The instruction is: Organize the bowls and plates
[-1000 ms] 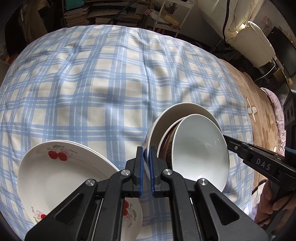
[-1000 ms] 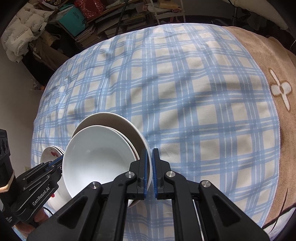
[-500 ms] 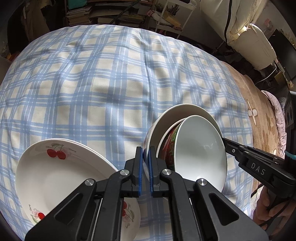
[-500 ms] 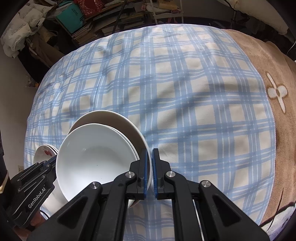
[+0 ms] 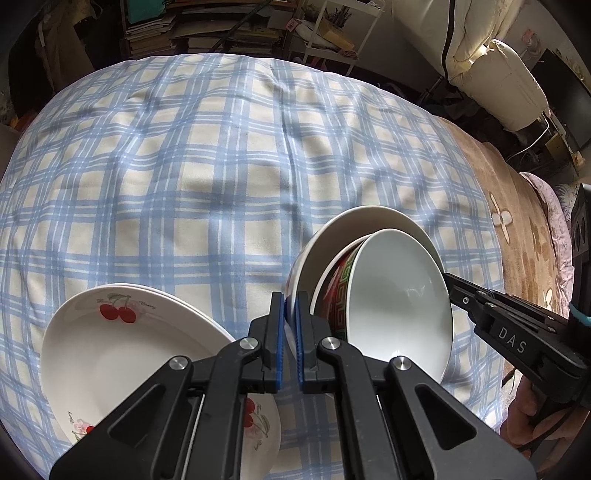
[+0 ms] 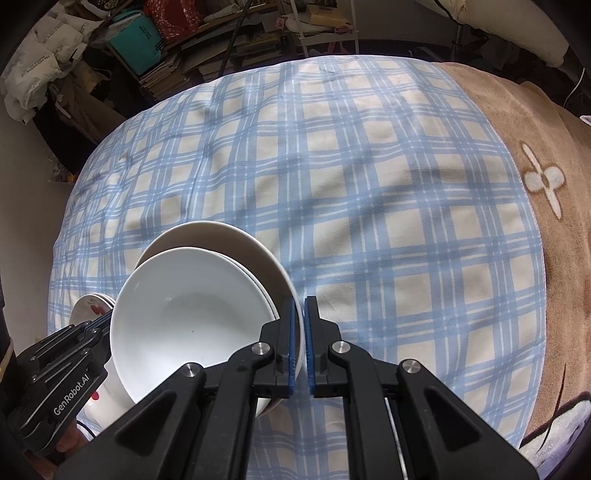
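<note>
A stack of nested bowls is held between both grippers above a blue plaid cloth (image 5: 207, 192). The outer white bowl (image 5: 354, 229) holds a bowl with a red and green patterned side (image 5: 338, 295) and an inner white bowl (image 5: 399, 295). My left gripper (image 5: 290, 332) is shut on the outer bowl's rim. My right gripper (image 6: 299, 339) is shut on the opposite rim of the stack (image 6: 184, 317). A stack of white cherry-print plates (image 5: 122, 354) lies on the cloth to the left, also seen in the right wrist view (image 6: 88, 306).
The plaid cloth covers a bed; a brown blanket with white flower marks (image 6: 554, 155) lies along its right side. Shelves of books and clutter (image 5: 207, 29) stand beyond the far edge. A cream padded chair (image 5: 491, 62) is at the far right.
The bowl stack has tilted slightly and shifted a little with both grippers. The plates have not moved.
</note>
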A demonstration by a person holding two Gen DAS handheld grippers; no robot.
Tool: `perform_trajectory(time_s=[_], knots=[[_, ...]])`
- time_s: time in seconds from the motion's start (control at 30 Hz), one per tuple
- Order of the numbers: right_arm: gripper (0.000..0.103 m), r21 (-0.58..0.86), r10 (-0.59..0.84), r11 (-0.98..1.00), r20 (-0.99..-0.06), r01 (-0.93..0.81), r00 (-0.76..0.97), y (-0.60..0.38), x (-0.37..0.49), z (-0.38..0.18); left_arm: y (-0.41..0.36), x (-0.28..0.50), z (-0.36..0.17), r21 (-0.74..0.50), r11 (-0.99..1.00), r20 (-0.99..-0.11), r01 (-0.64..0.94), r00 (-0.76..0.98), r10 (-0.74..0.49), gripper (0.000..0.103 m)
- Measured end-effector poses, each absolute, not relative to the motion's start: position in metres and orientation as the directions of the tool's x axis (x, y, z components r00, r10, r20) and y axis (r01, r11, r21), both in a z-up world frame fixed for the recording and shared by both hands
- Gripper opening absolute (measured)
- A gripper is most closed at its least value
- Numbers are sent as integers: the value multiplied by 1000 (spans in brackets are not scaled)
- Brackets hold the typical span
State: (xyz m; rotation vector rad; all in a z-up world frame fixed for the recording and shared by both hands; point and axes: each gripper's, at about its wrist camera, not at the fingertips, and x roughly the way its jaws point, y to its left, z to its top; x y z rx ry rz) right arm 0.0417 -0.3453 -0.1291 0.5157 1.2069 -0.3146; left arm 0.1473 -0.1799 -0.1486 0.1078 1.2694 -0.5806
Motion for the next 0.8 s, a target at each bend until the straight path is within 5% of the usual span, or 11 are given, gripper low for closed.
perform_trajectory(time_s=[0.8], knots=[[9, 237, 23, 831, -918, 503, 395, -339, 30, -101, -177, 148, -128, -233, 857, -925, 459, 168, -341, 2]])
